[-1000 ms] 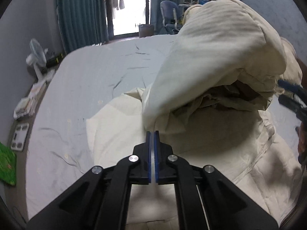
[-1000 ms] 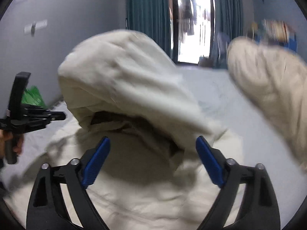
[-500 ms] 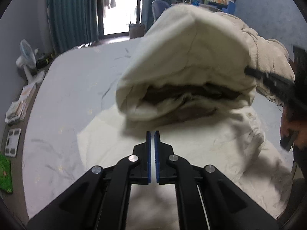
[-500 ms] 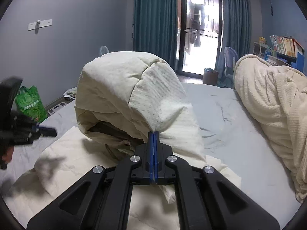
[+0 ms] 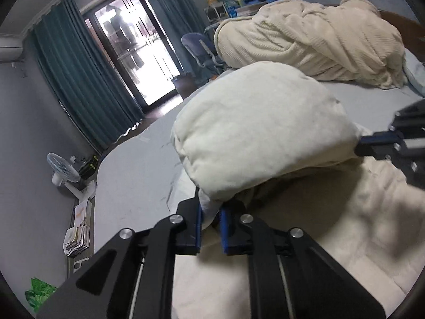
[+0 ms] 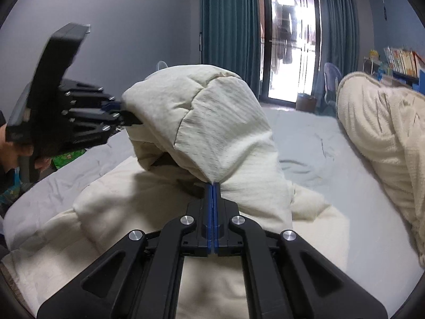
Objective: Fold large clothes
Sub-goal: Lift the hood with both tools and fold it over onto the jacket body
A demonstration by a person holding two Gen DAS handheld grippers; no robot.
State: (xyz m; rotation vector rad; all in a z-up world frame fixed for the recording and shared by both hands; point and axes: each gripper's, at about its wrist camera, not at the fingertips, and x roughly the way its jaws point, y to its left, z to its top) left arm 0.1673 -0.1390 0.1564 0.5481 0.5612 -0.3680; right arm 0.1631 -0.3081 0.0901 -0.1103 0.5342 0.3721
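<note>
- A grey-walled bedroom with teal curtains (image 6: 225,26) and a bright balcony door framed a wide bed (image 6: 318,143), where a knitted cream blanket (image 5: 313,40) lay heaped at the far side.
- The cream padded garment (image 6: 202,122) lay on the bed, its far part raised into a puffed fold held up at both ends.
- The left gripper (image 5: 211,212) was clamped on a bunch of the fabric at one end; the right gripper (image 6: 212,188) had its jaws pressed together on the edge at the other.
- A second earlier the right jaws had stood wide apart around the cloth; they had since closed, so both ends appeared secured for carrying the fold over.
- The left gripper had lifted and rolled since then, tilting its view of the room.
- The raised bulk looked higher and rounder than before, a sign, likely, that the fold was only midway.
</note>
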